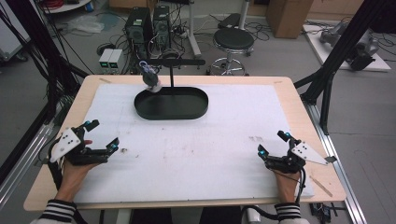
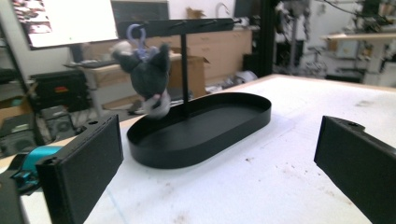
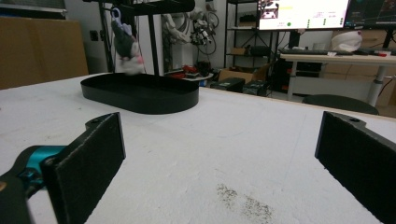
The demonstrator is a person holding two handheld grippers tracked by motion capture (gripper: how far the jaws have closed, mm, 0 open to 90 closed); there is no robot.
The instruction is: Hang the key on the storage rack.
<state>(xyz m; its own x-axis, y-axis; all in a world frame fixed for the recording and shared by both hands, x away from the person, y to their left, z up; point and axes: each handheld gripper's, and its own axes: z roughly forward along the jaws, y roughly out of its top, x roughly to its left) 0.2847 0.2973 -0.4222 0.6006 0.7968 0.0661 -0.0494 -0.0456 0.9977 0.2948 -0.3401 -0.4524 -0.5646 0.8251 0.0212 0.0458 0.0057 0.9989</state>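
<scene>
A black oval tray [image 1: 140,108] [image 2: 243,126] [image 3: 102,88] stands at the back middle of the white mat. A black post with a crossbar [image 1: 180,62] [image 2: 187,25] [image 3: 154,6] rises from it. A small grey plush keychain [image 1: 151,78] [image 2: 148,77] [image 3: 125,46] hangs from the bar's left end by a purple clip. My left gripper [image 1: 103,134] [image 2: 219,172] rests open at the near left of the mat, nothing between its fingers. At the near right, my right gripper [image 1: 272,143] [image 3: 222,168] is open and empty too.
The wooden table [image 1: 299,107] carries a white mat [image 1: 210,140] with faint dirt marks. Black frame struts [image 1: 327,79] stand at the right and left edges. A stool [image 1: 232,42], computer towers and cables lie on the floor beyond.
</scene>
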